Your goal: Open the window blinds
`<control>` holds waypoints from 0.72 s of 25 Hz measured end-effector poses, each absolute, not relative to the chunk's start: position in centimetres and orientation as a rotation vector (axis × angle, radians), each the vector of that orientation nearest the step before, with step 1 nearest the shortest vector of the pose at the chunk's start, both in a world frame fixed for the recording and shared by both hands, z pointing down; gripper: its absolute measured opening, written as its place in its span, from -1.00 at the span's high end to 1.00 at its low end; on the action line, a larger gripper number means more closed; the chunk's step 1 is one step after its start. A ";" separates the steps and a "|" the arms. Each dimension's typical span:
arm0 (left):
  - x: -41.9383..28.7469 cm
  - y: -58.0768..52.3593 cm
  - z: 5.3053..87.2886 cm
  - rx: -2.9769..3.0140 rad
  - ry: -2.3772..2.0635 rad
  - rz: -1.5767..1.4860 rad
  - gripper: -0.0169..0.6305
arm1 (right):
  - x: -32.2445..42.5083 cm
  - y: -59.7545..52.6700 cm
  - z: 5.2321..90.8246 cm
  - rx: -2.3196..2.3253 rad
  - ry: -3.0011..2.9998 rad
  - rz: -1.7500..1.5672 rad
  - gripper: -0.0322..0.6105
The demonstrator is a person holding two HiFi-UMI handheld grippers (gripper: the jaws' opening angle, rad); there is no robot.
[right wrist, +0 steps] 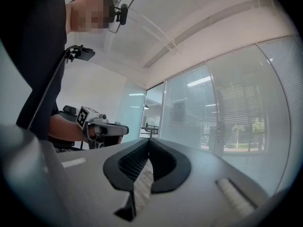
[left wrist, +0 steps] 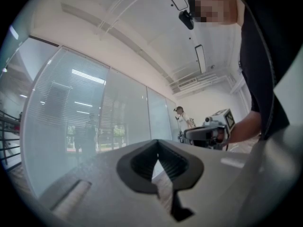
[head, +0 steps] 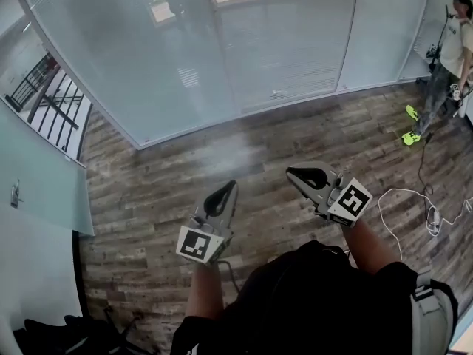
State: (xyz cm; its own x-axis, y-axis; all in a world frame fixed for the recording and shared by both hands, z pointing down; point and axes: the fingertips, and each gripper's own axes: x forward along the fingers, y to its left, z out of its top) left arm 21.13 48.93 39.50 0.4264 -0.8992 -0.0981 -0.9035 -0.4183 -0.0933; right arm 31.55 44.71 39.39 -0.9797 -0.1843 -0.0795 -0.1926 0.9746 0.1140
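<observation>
The window blinds [head: 284,46] hang behind a long glass wall across the top of the head view, slats closed, with a lighter strip of outside showing at the top. They also show as the blinds [left wrist: 57,110] in the left gripper view and the blinds [right wrist: 244,105] in the right gripper view. My left gripper [head: 224,193] is held over the wooden floor, some way short of the glass, jaws together and empty [left wrist: 157,144]. To its right my right gripper [head: 305,176] is at about the same distance, also shut with nothing in it [right wrist: 149,143].
A person [head: 452,54] stands at the far right by the glass. White cable [head: 414,202] lies looped on the wooden floor [head: 185,168] at the right. A frosted glass panel [head: 37,180] and black railings [head: 48,98] are at the left; a dark chair base [head: 81,331] sits bottom left.
</observation>
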 end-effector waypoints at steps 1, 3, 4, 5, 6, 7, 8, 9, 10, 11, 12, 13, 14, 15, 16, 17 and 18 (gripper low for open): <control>20.9 48.9 39.5 -2.537 1.615 0.051 0.94 | 31.5 44.6 39.3 -0.296 3.051 0.188 0.88; 20.8 48.6 39.6 -2.539 1.617 0.060 0.93 | 31.4 44.2 38.7 -0.314 3.037 0.206 0.88; 20.7 48.4 39.7 -2.541 1.617 0.064 0.93 | 31.3 43.9 38.5 -0.319 3.032 0.215 0.88; 20.7 48.2 39.7 -2.543 1.615 0.066 0.93 | 31.2 43.6 38.6 -0.319 3.033 0.216 0.88; 20.8 48.1 39.8 -2.546 1.612 0.067 0.94 | 31.1 43.5 38.7 -0.315 3.038 0.212 0.89; 20.8 48.1 39.9 -2.549 1.610 0.065 0.93 | 31.0 43.4 38.8 -0.310 3.041 0.209 0.88; 20.8 48.1 40.0 -2.553 1.612 0.061 0.93 | 30.9 43.2 38.8 -0.310 3.040 0.211 0.88; 20.8 48.0 40.1 -2.556 1.617 0.055 0.93 | 30.9 42.9 38.8 -0.314 3.038 0.212 0.88; 20.6 47.8 40.3 -2.556 1.626 0.048 0.93 | 30.9 42.5 39.0 -0.316 3.036 0.207 0.88; 20.5 47.6 40.4 -2.555 1.636 0.042 0.93 | 30.8 42.2 39.1 -0.315 3.036 0.199 0.89; 20.2 47.4 40.5 -2.553 1.645 0.037 0.93 | 30.6 41.9 39.2 -0.310 3.033 0.188 0.89; 19.9 47.2 40.5 -2.550 1.654 0.033 0.93 | 30.3 41.7 39.3 -0.302 3.031 0.175 0.89; 19.6 47.0 40.6 -2.546 1.661 0.028 0.94 | 30.0 41.5 39.4 -0.291 3.031 0.163 0.88; 19.4 46.7 40.6 -2.542 1.668 0.021 0.93 | 29.7 41.2 39.6 -0.278 3.033 0.152 0.89; 19.2 46.4 40.7 -2.538 1.675 0.011 0.93 | 29.5 40.8 39.8 -0.266 3.032 0.147 0.89; 19.1 46.1 40.8 -2.534 1.680 0.000 0.93 | 29.3 40.3 39.8 -0.260 3.024 0.147 0.88; 18.9 45.7 40.9 -2.531 1.686 -0.014 0.93 | 29.2 39.7 39.7 -0.258 3.011 0.148 0.88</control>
State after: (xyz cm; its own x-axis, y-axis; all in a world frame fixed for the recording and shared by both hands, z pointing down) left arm 18.94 45.74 40.93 0.3866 -0.9210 -0.0482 -0.9201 -0.3815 -0.0885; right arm 29.20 39.66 39.66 -0.9788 -0.1633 -0.1238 -0.1746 0.9808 0.0871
